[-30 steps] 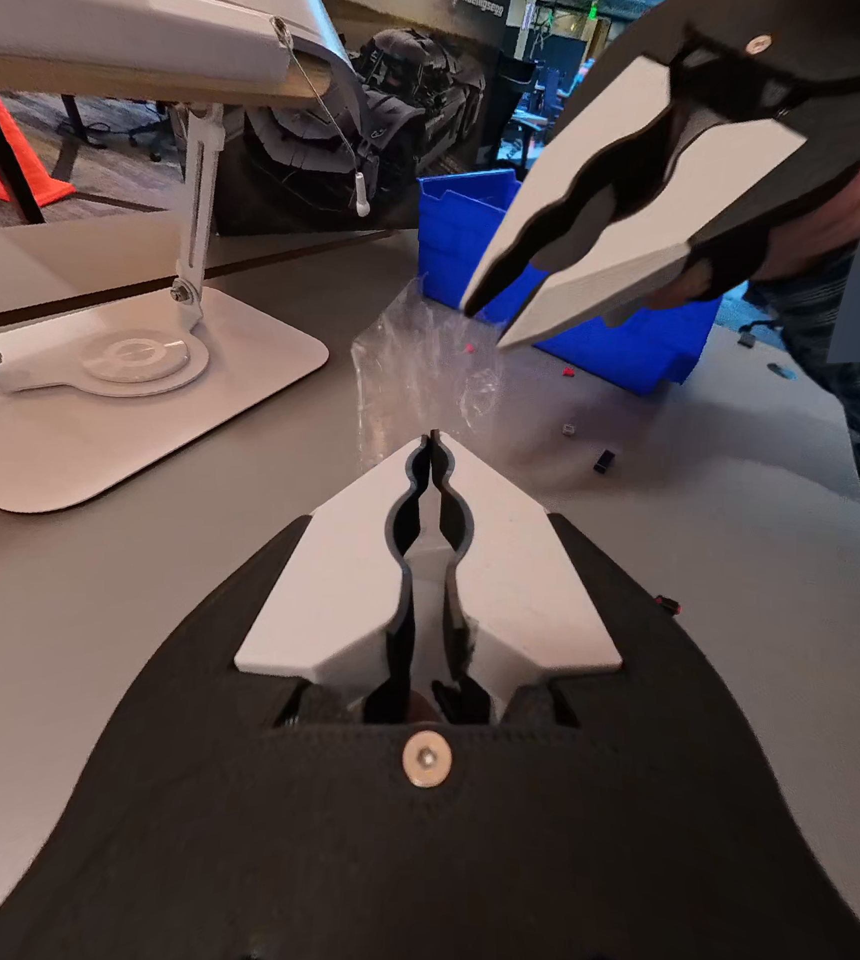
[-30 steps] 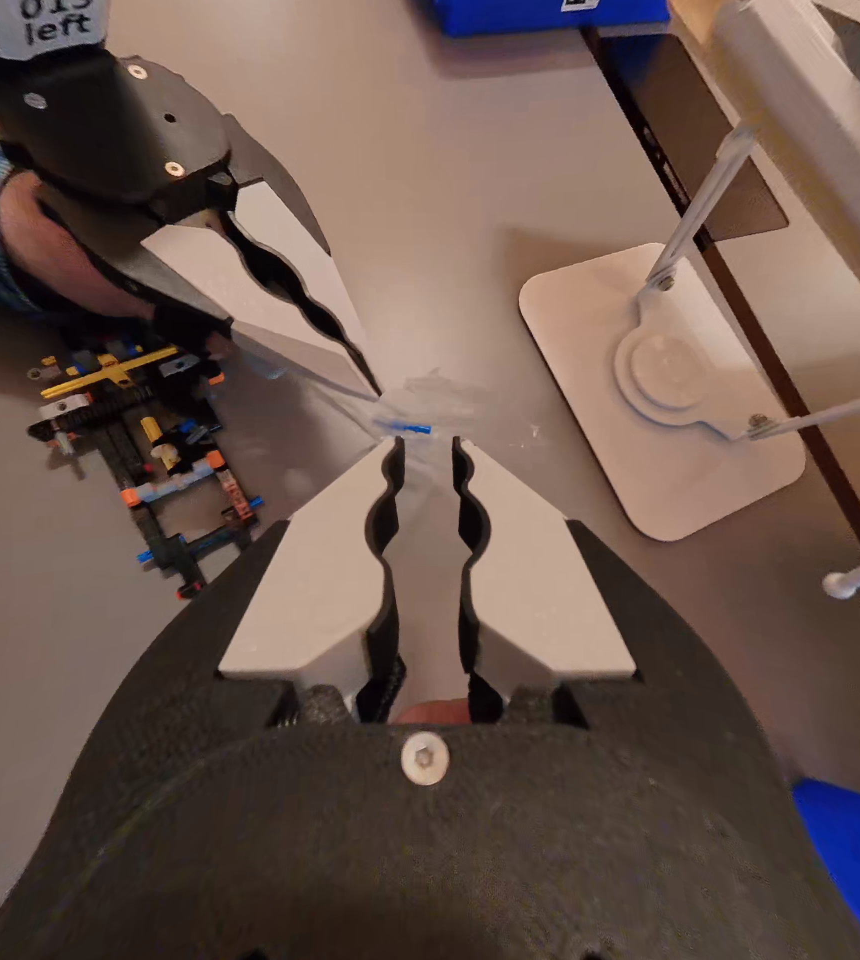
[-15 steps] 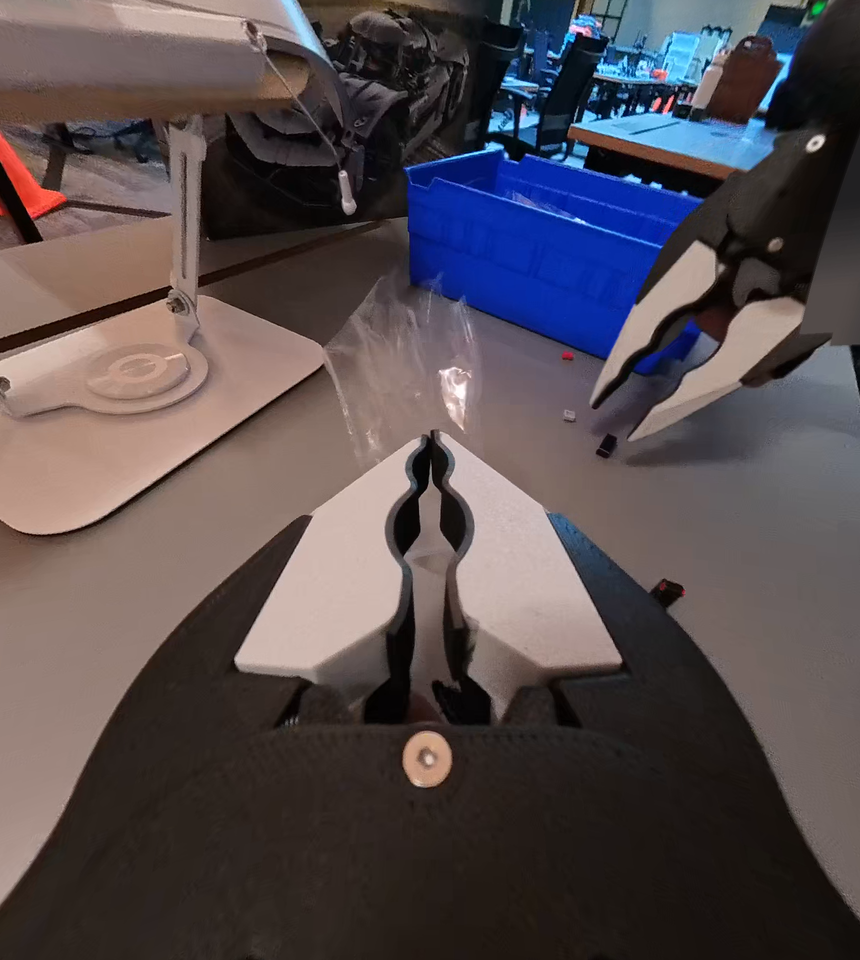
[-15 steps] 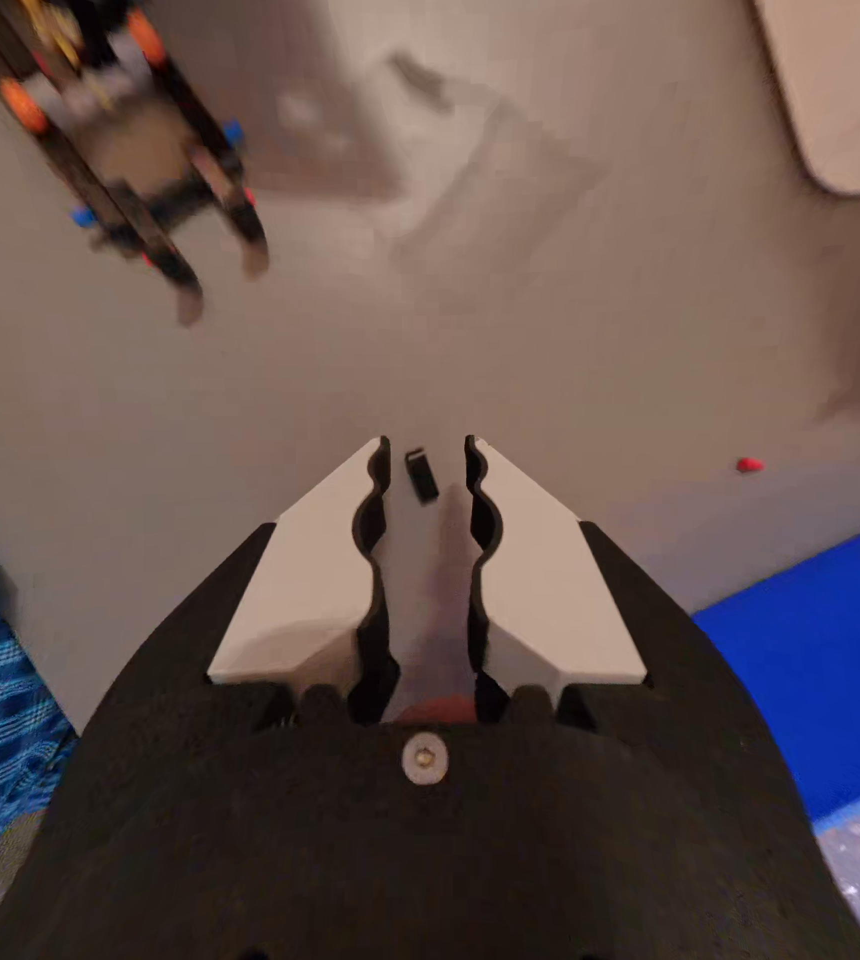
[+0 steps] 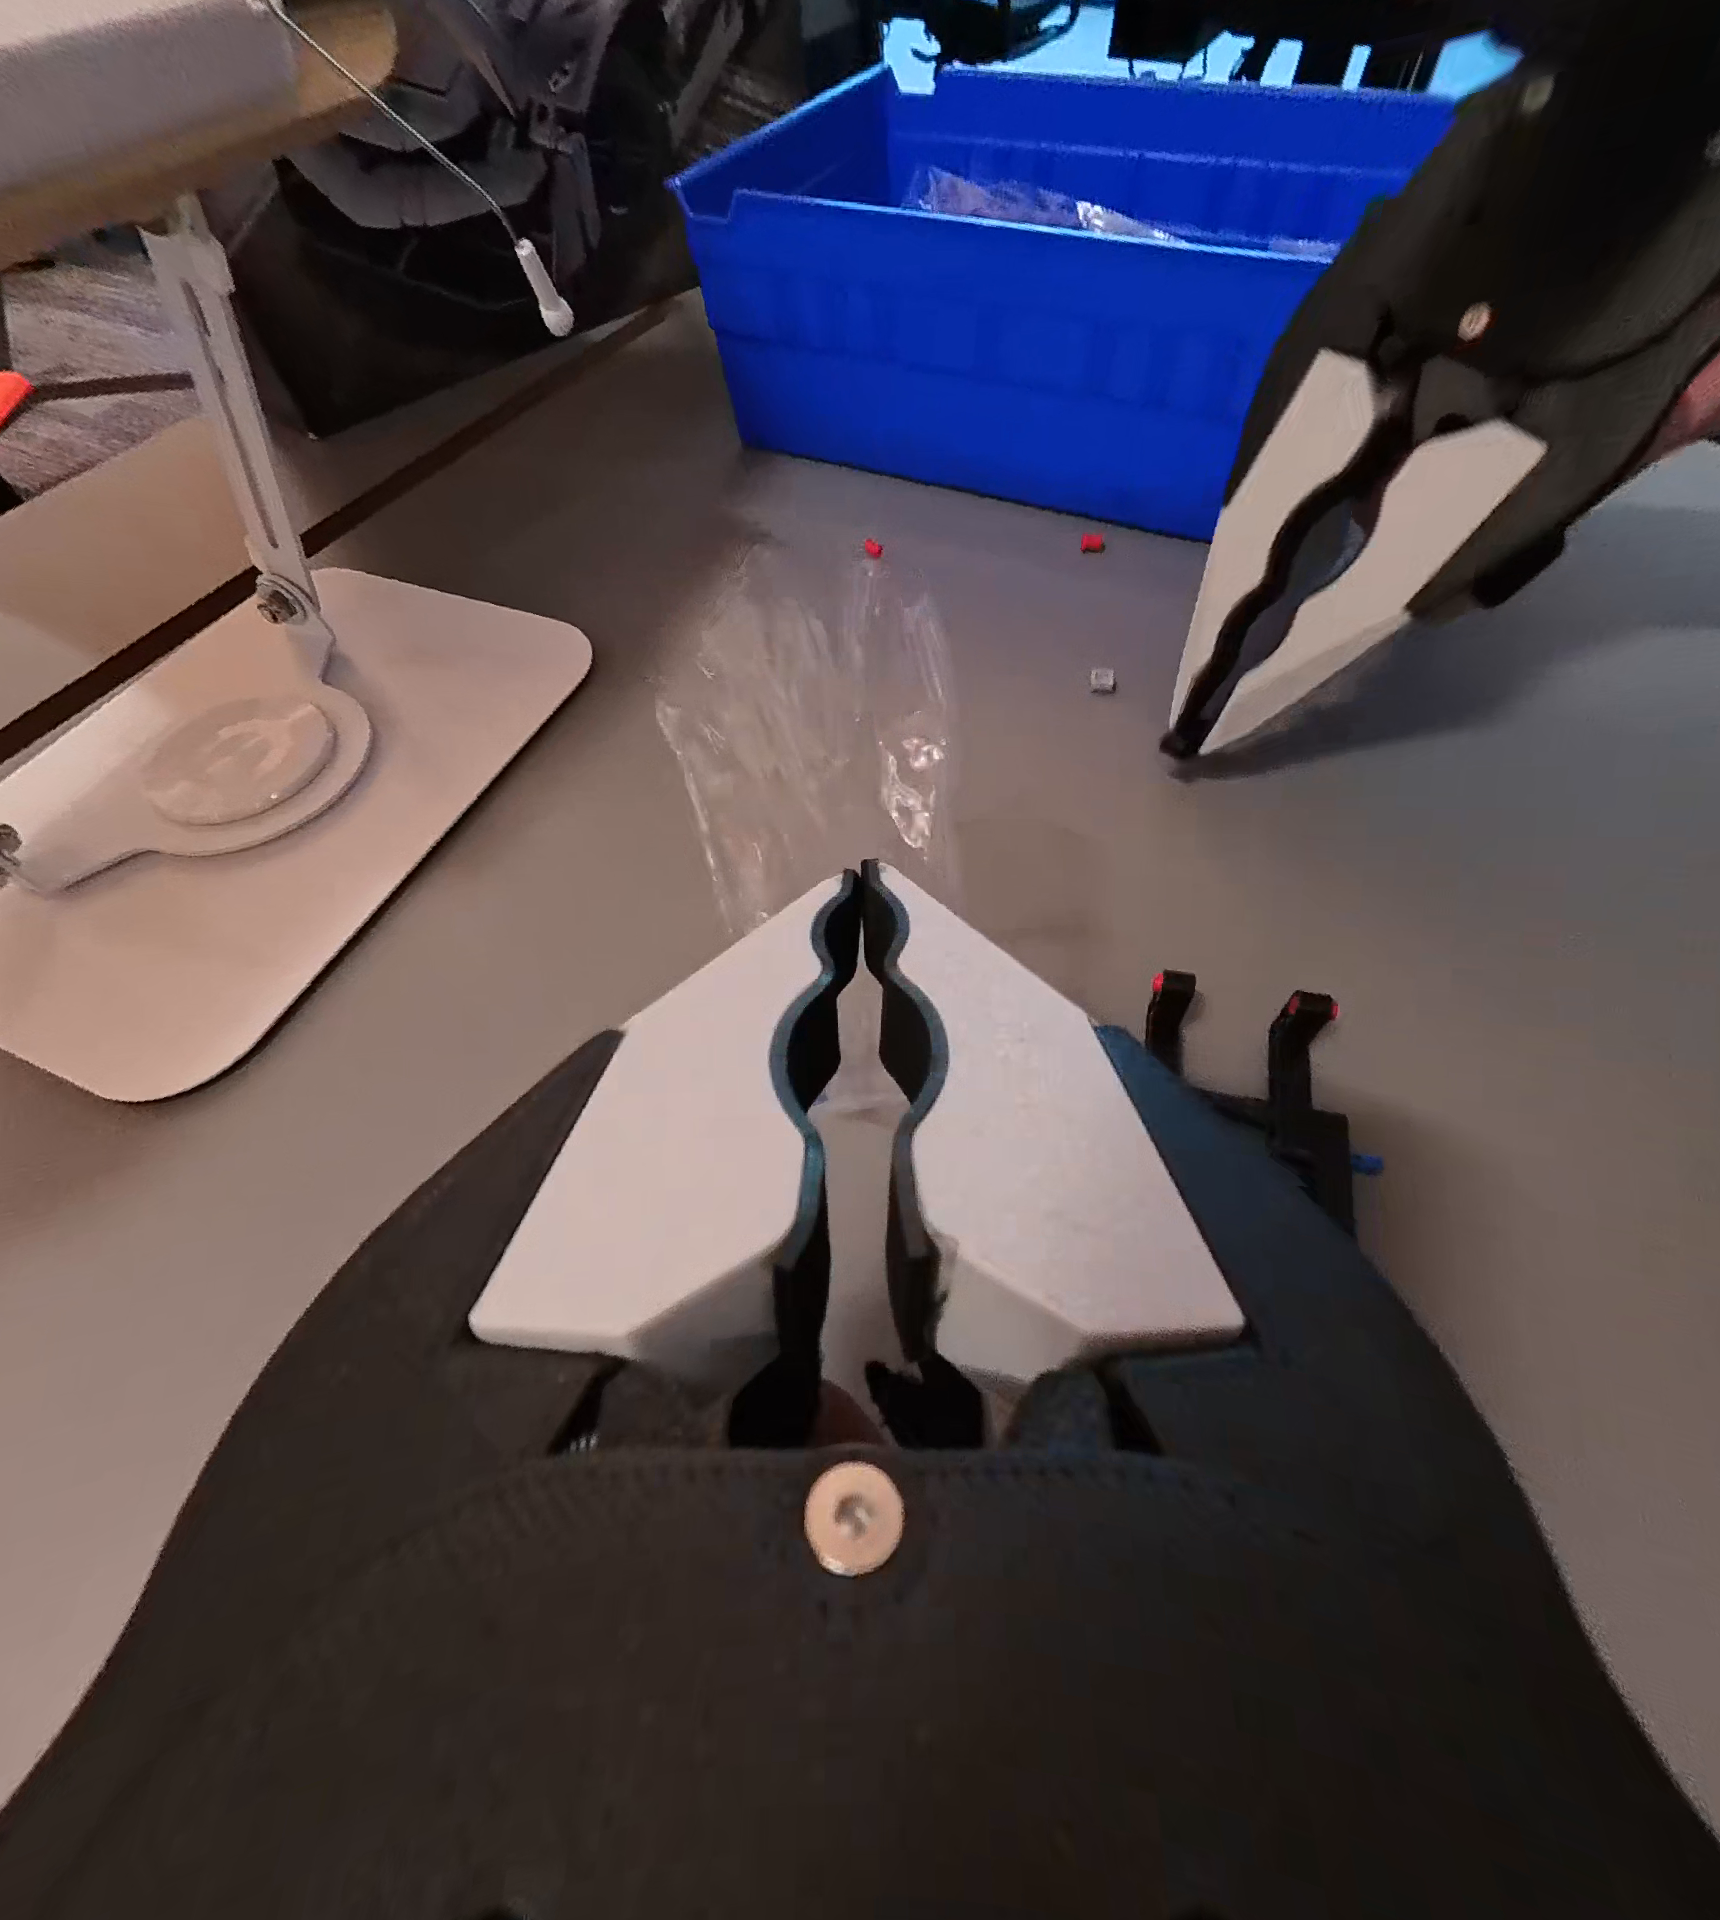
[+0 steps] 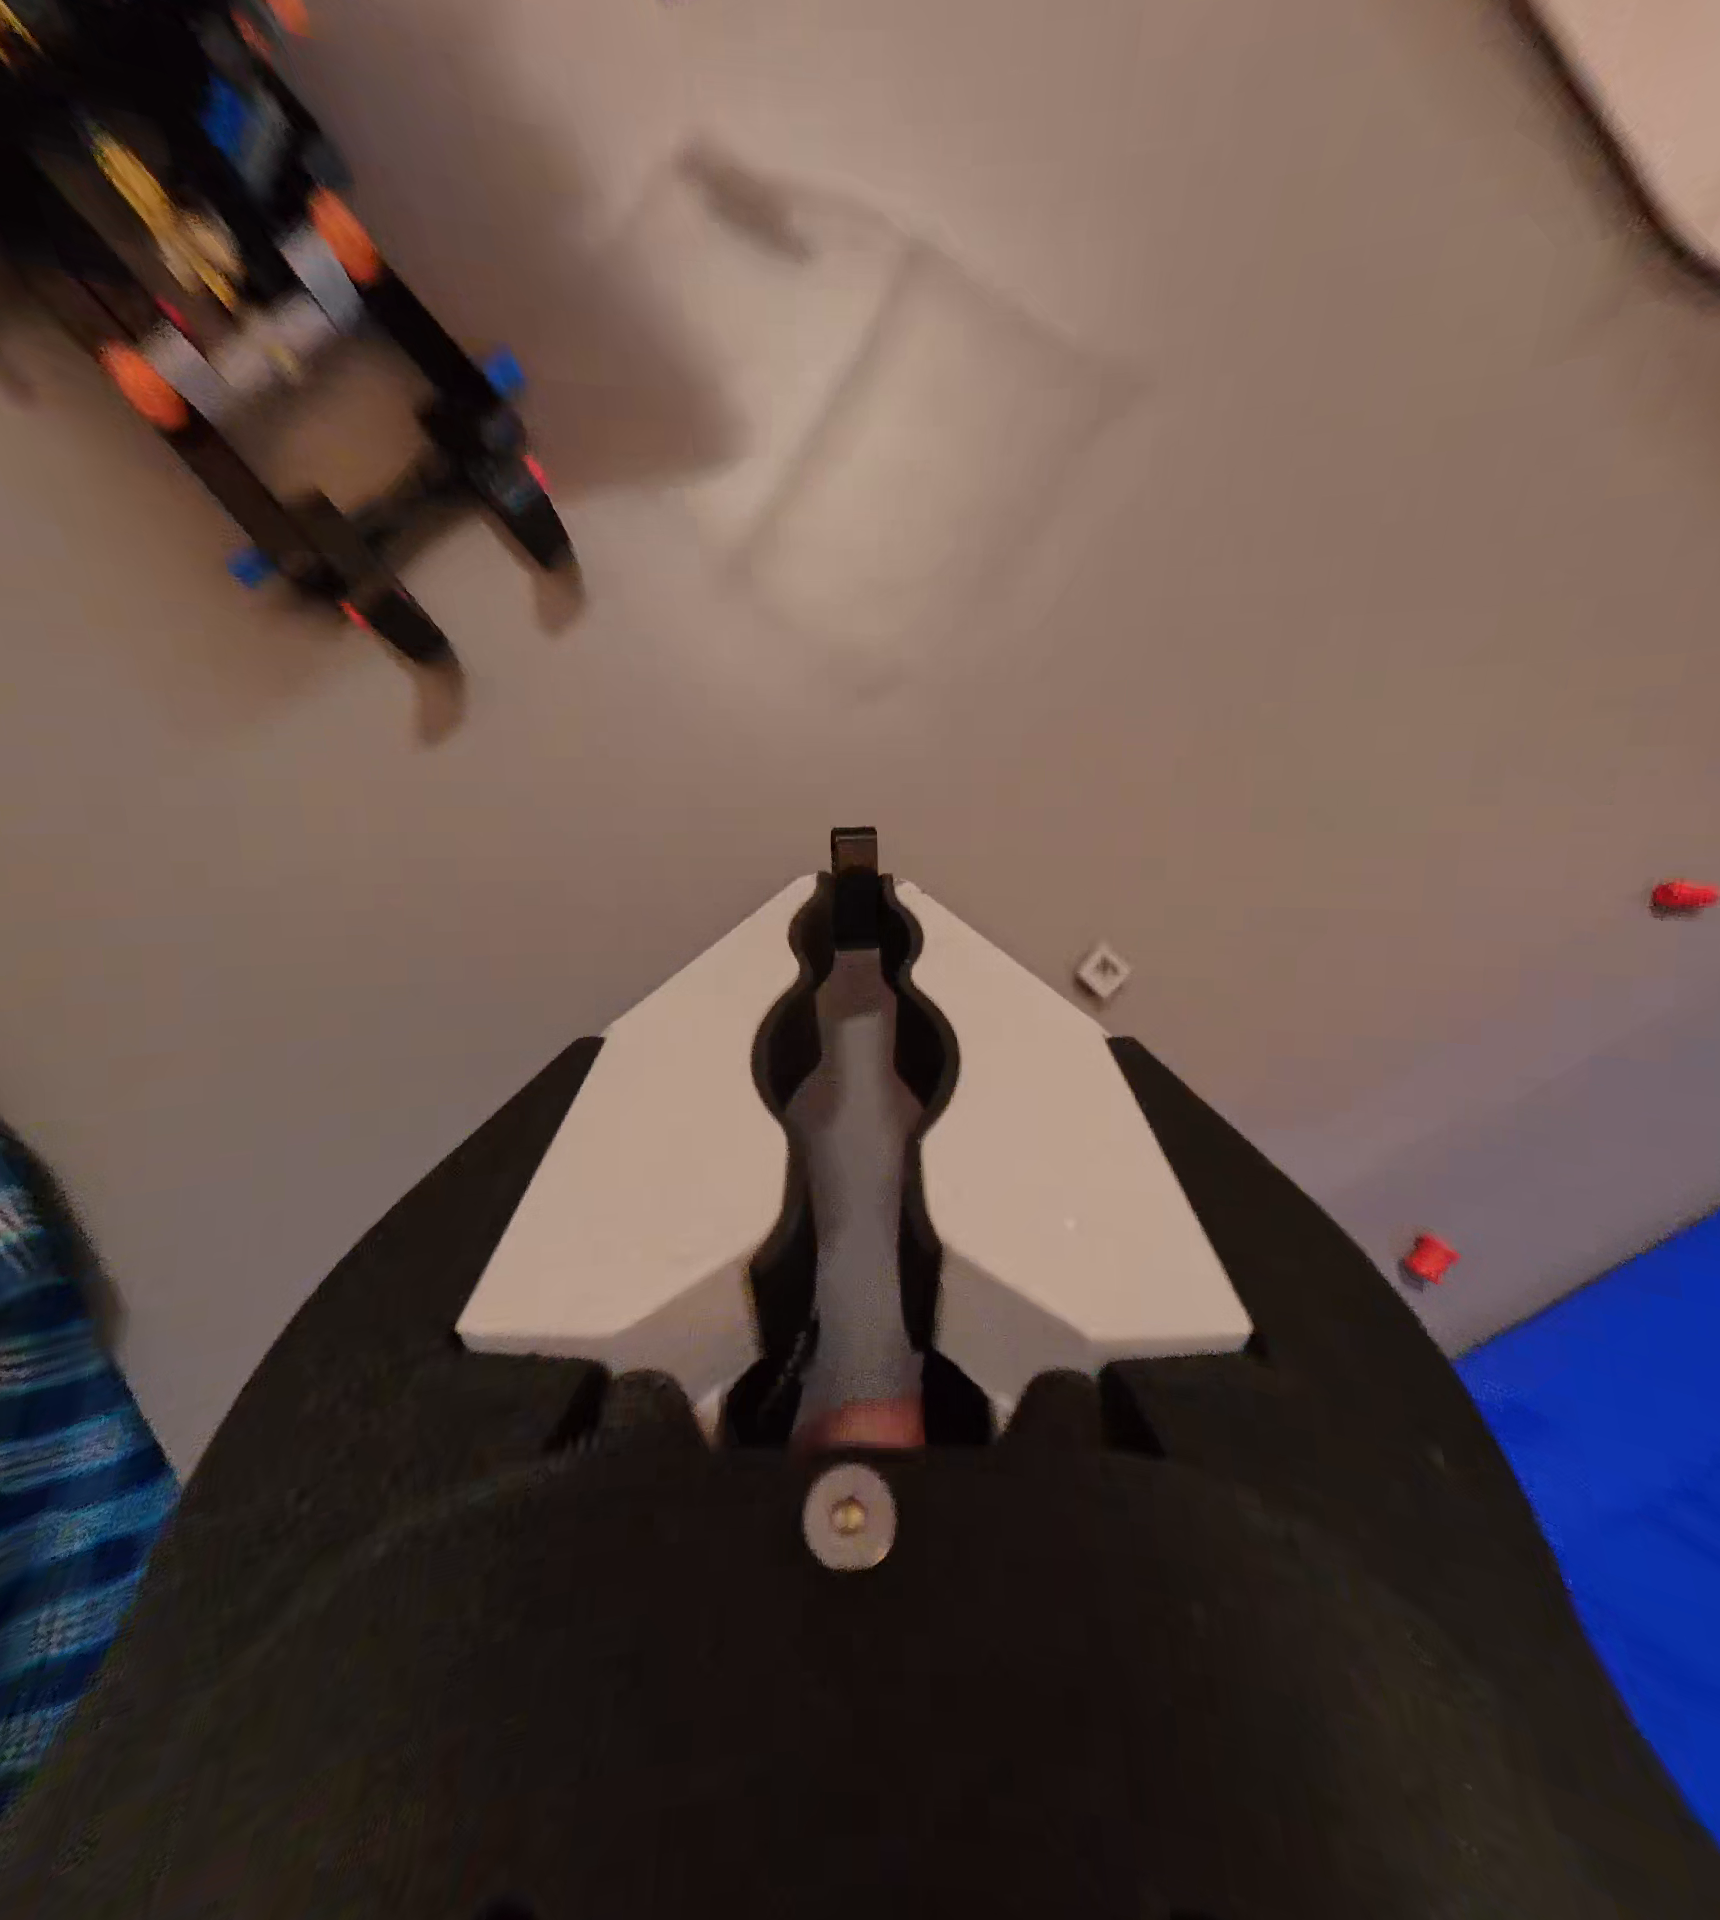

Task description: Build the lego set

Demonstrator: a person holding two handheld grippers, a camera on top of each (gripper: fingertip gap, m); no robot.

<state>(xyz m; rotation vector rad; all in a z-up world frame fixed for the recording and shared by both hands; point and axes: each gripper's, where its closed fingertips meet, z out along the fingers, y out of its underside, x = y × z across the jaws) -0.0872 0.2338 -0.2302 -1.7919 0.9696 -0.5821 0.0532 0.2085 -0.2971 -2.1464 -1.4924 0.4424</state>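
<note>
We pinch a tiny black piece (image 6: 854,873) at frame centre with right gripper (image 6: 854,883), light, stiff, slippery; left gripper (image 5: 856,878) clamps clear bag (image 5: 814,707).

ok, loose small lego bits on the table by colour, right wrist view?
Red: 2, one and another near the blue bin
Grey: 1
Black: 1, pinched in the right hand-held gripper: black piece
Total: 4

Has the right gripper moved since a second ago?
Yes. The right gripper went from above the plastic bag down toward the table right of it, near the blue bin.
</note>
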